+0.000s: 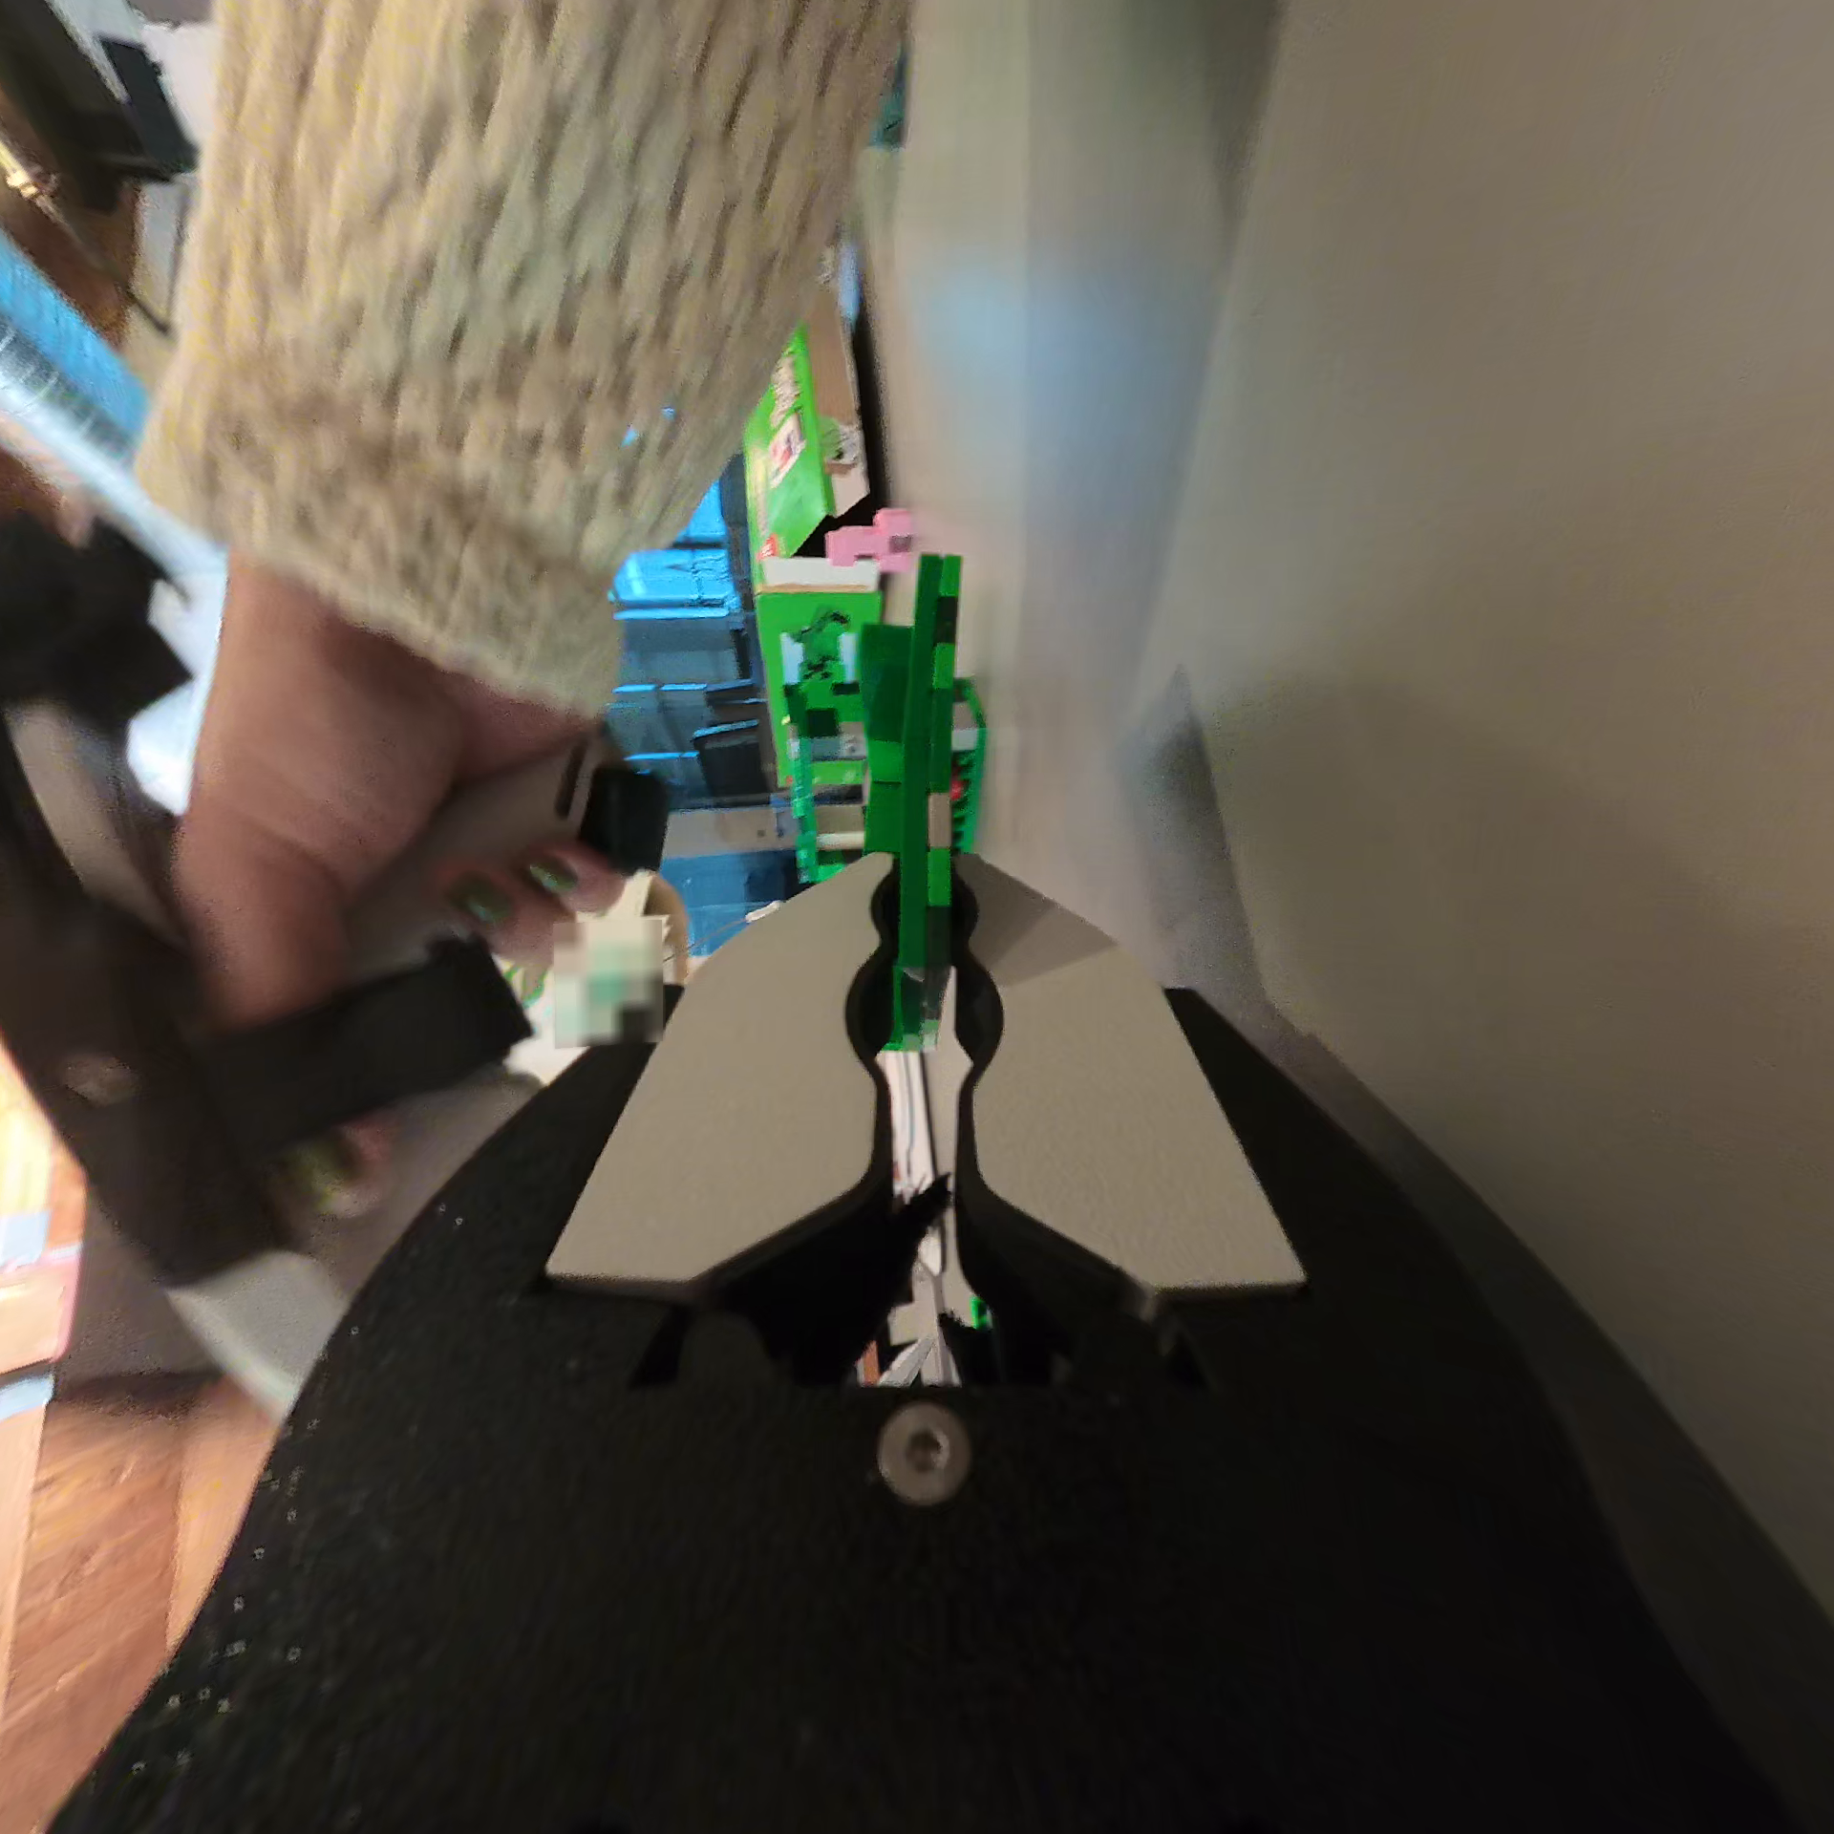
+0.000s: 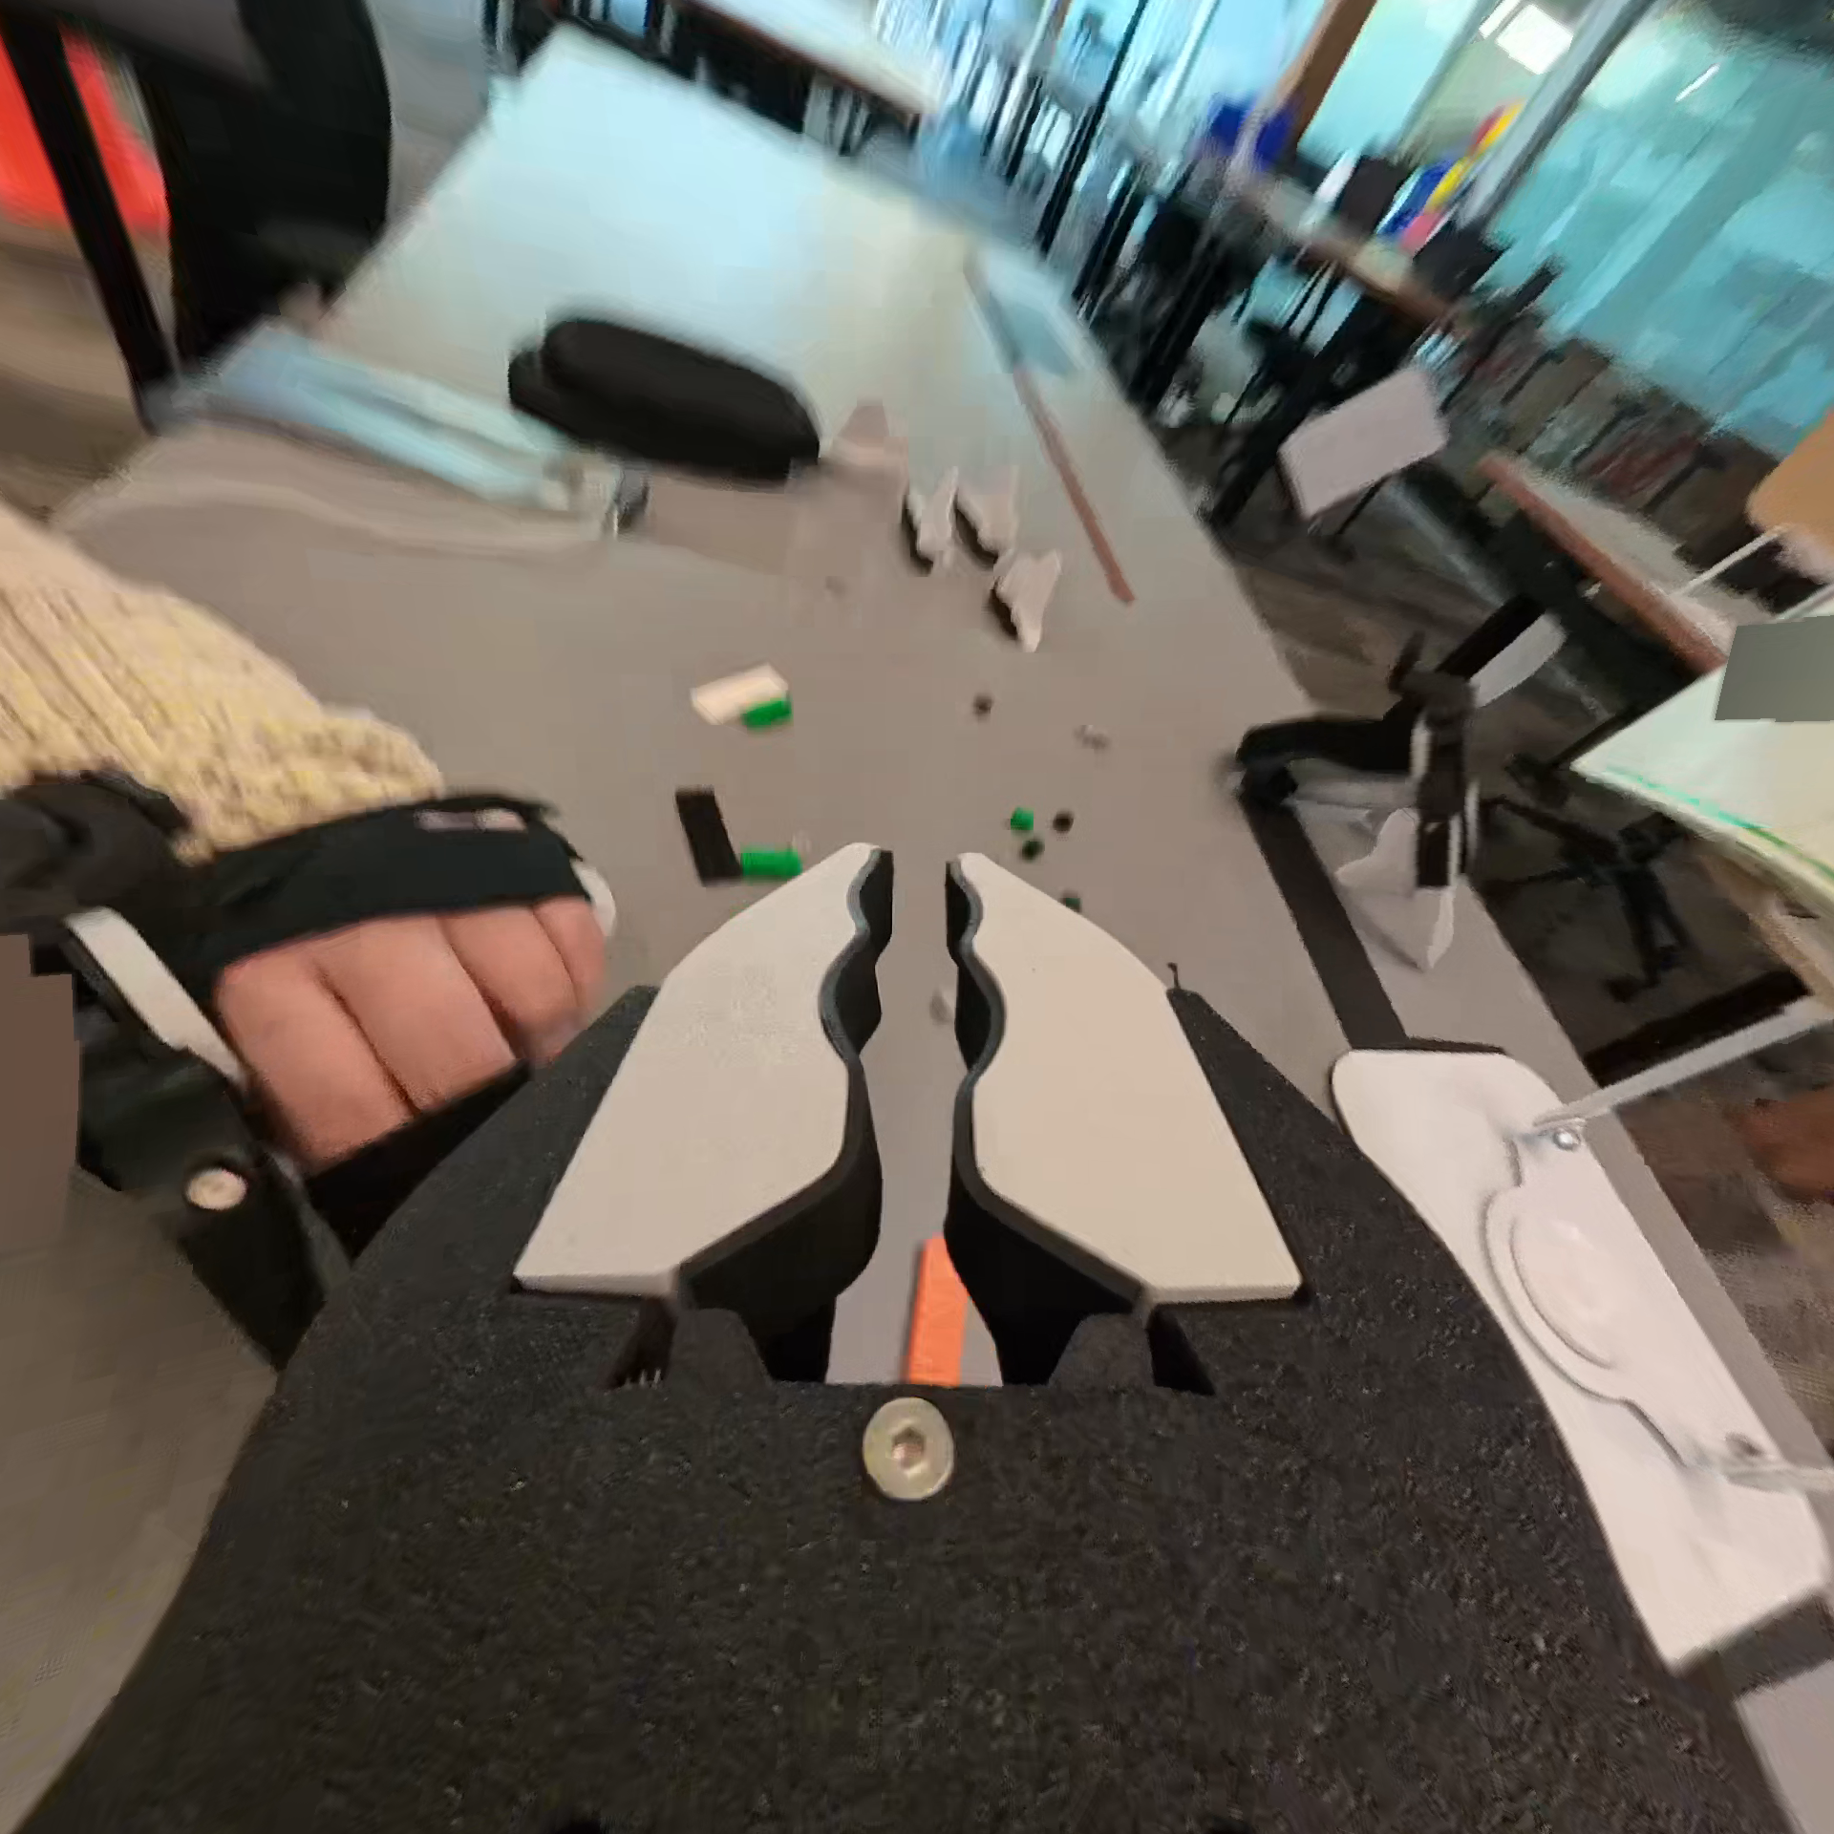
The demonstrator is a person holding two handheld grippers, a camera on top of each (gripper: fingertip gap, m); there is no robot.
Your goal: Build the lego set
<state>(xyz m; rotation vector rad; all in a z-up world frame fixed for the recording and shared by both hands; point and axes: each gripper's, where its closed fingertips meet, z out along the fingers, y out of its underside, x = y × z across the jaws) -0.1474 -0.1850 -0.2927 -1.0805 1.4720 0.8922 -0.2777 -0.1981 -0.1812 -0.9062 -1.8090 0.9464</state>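
The grey desk [image 2: 556, 635] carried scattered pieces. A green box [image 1: 794, 447] stood at twelve o'clock beyond the left tool [image 1: 925, 883], its contents hidden. That tool was clamped on a green lego assembly [image 1: 913, 754], held edge-on. The right tool [image 2: 919, 873] hovered slightly parted, gripping nothing. Ahead lay a black plate [image 2: 707, 836] and small green bricks [image 2: 770, 861]; a sleeved hand [image 2: 417, 1002] sat at nine o'clock.

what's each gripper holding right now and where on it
The left gripper pinches the green lego build at its near end, across the thin edge. The right gripper holds nothing; its fingers are slightly apart over the table.
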